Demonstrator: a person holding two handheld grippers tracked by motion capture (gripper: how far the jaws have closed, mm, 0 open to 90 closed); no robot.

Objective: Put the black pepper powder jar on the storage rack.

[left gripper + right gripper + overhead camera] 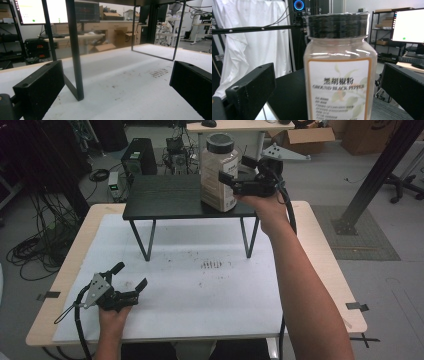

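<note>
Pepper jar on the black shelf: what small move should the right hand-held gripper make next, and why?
Probably ease forward, then close. The right hand-held gripper is open, its jaws standing apart either side of the upright pepper jar, not yet clamping it on the black shelf.

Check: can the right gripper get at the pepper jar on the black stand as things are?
Probably yes. The right gripper is open beside the pepper jar on the black stand. In the right gripper view the jar sits between its spread jaws with gaps on both sides and nothing in between.
</note>
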